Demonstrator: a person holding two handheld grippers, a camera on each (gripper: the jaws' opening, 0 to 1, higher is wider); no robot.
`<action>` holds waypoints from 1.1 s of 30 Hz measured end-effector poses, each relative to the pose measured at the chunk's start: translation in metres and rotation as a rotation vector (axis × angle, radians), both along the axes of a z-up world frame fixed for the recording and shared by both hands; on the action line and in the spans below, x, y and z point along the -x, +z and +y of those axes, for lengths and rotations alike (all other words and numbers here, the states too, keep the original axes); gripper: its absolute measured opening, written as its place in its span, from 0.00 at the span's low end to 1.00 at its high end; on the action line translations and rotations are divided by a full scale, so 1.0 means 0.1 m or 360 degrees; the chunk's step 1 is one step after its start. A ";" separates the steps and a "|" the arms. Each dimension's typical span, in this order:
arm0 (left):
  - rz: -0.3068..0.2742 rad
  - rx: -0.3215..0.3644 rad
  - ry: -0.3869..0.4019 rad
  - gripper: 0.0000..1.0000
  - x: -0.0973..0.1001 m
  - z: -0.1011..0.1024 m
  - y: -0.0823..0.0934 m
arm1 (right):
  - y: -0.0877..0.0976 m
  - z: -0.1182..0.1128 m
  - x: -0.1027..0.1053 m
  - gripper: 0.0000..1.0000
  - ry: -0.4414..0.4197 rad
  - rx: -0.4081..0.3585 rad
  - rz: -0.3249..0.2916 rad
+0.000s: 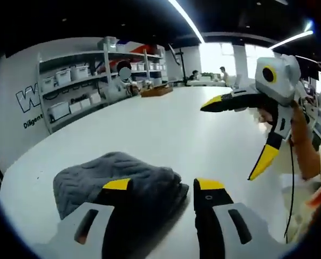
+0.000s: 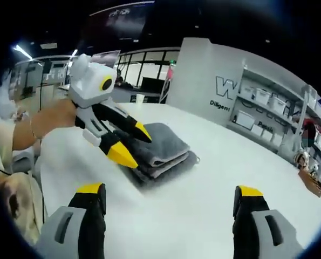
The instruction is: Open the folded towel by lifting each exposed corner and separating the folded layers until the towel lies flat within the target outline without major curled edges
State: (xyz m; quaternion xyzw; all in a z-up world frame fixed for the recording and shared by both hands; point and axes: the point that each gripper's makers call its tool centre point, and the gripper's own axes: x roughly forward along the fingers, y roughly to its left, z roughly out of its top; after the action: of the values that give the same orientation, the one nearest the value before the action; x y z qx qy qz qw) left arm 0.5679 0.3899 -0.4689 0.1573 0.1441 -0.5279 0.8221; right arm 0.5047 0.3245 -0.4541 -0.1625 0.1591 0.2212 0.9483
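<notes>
- A grey towel [image 2: 155,148] is seen lying folded in a thick stack on the white counter [image 2: 214,183], several layers showing at its near edge in the right gripper view.
- No target outline can be made out on the counter; it may be hidden or too faint under the fisheye distortion.
- The left claw [image 1: 163,184] is held released, its yellow-tipped jaws spread; one jaw sits over the towel's [image 1: 120,178] edge, the other over bare counter just beside it.
- In the right gripper view the left claw [image 2: 132,144] hovers at the stack's near corner, seemingly just above the fabric; contact cannot be confirmed.
- The right claw [image 2: 168,191] is also held released, jaws wide apart, near the towel but not touching it; in the left gripper view the right claw [image 1: 233,140] is raised above the counter.
- The towel is judged wholly folded, so the step in hand is taken to be the first corner pick.
- Only the top layer at an exposed corner should be pinched, not the whole stack.
- The corner is best lifted upward and then drawn outward, while the lower layers are pinned or left heavy enough to stay.
- A shallow grip is advised, so that the fabric is not dragged across the smooth counter.
</notes>
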 end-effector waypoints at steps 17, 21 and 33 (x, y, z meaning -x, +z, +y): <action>0.0080 0.0154 0.0002 0.03 -0.04 -0.08 -0.04 | -0.03 0.05 0.00 0.99 0.0022 0.0005 0.0014; 0.0090 0.0254 0.0048 0.03 -0.06 -0.07 0.04 | -0.01 0.07 -0.01 0.99 0.0027 -0.0013 0.0008; 0.0137 0.0540 0.0131 0.02 -0.10 0.02 0.41 | -0.06 0.04 -0.01 0.99 0.0006 0.0000 0.0037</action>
State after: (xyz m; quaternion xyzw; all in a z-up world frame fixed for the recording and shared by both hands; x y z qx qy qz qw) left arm 0.5776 0.3924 -0.4283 -0.0123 0.0944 -0.5169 0.8508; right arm 0.5061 0.3284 -0.4604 -0.1601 0.1698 0.2248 0.9460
